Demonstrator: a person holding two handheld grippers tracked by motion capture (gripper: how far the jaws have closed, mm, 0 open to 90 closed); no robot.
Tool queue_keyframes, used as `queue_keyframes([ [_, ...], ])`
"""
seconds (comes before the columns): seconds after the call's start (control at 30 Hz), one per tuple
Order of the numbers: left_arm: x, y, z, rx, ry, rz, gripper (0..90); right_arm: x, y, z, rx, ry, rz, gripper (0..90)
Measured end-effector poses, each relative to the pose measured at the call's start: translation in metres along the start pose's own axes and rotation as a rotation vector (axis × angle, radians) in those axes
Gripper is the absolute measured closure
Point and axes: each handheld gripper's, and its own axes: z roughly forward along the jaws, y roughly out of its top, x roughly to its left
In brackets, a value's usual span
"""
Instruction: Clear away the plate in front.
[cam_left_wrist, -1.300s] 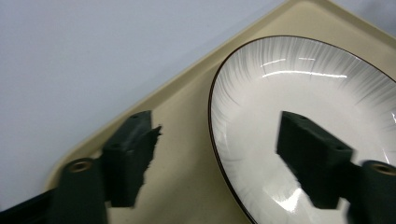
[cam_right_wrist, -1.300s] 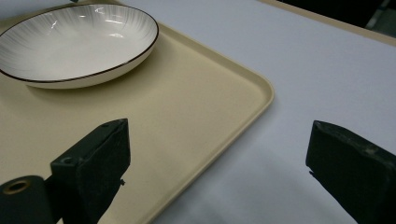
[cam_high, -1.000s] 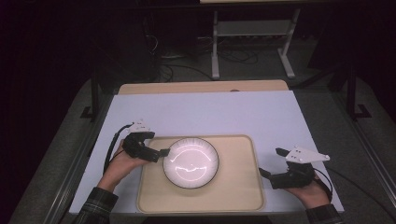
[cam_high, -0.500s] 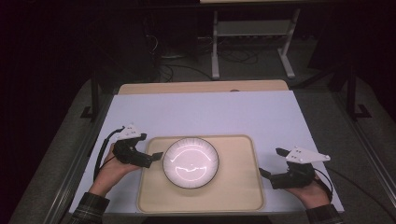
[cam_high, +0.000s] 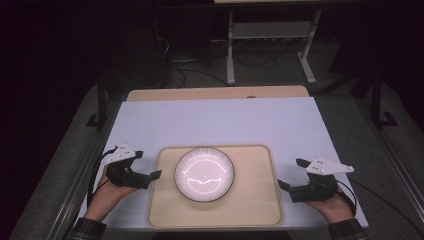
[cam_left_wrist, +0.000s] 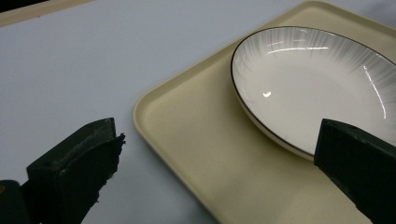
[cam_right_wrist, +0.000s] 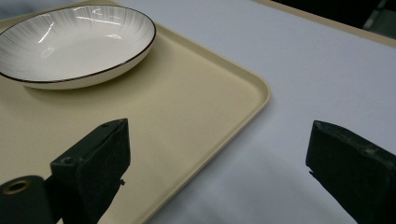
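Observation:
A white shallow plate (cam_high: 204, 174) with a dark rim sits on a beige tray (cam_high: 250, 205) near the table's front edge. My left gripper (cam_high: 147, 164) is open just off the tray's left edge, a short way from the plate. In the left gripper view the tray's corner (cam_left_wrist: 187, 140) and the plate (cam_left_wrist: 317, 88) lie between and beyond the wide jaws of the gripper (cam_left_wrist: 219, 137). My right gripper (cam_high: 291, 173) is open at the tray's right edge. In the right gripper view its jaws straddle the tray's rim (cam_right_wrist: 224, 140), with the plate (cam_right_wrist: 74, 44) farther off.
The tray rests on a white table top (cam_high: 225, 120) with a wooden strip (cam_high: 215, 93) along the far edge. A metal stand (cam_high: 270, 45) and cables lie on the dark floor beyond. The table's side edges run close to both hands.
My left gripper has drawn back from the plate's left rim, moving left and toward the person. The right gripper, plate and tray have stayed put.

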Motion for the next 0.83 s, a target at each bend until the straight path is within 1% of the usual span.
queue_keyframes([
  [0.03,0.000,0.000,0.000,0.000,0.000,0.000,0.0,0.000,0.000,0.000,0.000,0.000,0.000,5.7],
  [0.07,0.002,-0.003,-0.003,-0.007,0.011,0.012,0.0,0.000,0.000,0.000,0.000,0.000,-0.001,5.7],
  [0.13,0.004,-0.005,-0.005,-0.006,0.018,0.018,0.0,0.000,0.000,0.000,0.000,0.000,0.000,5.7],
  [0.3,0.008,-0.012,-0.011,-0.008,0.035,0.002,0.0,0.000,0.000,0.000,0.000,0.000,-0.002,5.7],
  [0.43,0.012,-0.020,-0.013,0.007,0.057,-0.004,0.0,0.000,-0.001,0.001,0.002,0.002,-0.002,5.7],
  [0.53,0.014,-0.022,-0.013,0.009,0.066,-0.011,0.0,0.000,-0.001,0.001,0.005,0.003,-0.003,5.7],
  [0.7,0.015,-0.023,-0.014,0.009,0.072,-0.009,0.0,0.000,-0.001,0.001,0.001,0.001,-0.003,5.7],
  [0.83,0.017,-0.024,-0.013,0.021,0.088,-0.013,0.0,-0.002,-0.002,0.001,-0.003,-0.012,-0.004,5.6],
])
